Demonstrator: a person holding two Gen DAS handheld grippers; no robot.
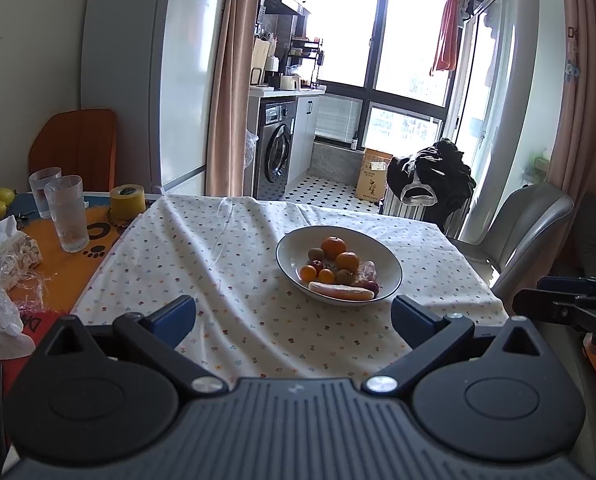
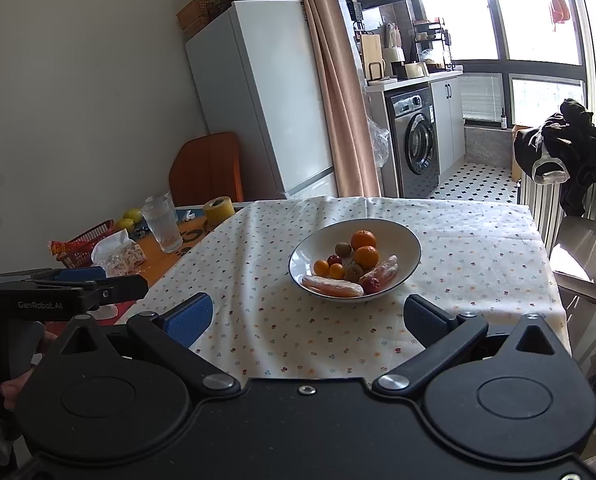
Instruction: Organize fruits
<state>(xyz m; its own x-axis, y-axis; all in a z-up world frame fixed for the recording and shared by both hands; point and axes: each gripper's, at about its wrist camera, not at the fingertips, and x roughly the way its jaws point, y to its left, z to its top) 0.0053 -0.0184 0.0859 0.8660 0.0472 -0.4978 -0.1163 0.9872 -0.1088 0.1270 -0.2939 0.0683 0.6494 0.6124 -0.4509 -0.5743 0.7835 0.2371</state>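
A white bowl (image 1: 289, 250) (image 2: 412, 246) stands on the flowered tablecloth (image 1: 201, 248) (image 2: 478, 248). It holds two oranges (image 1: 334, 247) (image 2: 364, 239), small mandarins (image 1: 308, 273) (image 2: 321, 267), kiwis (image 1: 316, 254) (image 2: 342, 248), a small red fruit (image 2: 372, 285) and wrapped pale orange sticks (image 1: 341, 291) (image 2: 332, 286). My left gripper (image 1: 293, 316) hovers open in front of the bowl, nothing between its fingers. My right gripper (image 2: 309, 314) is open too, short of the bowl. The left gripper also shows at the left edge of the right wrist view.
Left of the cloth stand two glasses (image 1: 67, 220) (image 2: 162, 222), a yellow tape roll (image 1: 127, 202) (image 2: 218, 210), a tissue pack (image 1: 7, 246), a red basket (image 2: 85, 240) and yellow-green fruits (image 1: 2, 194) (image 2: 131, 214). A grey chair (image 1: 526, 228) stands at the right side.
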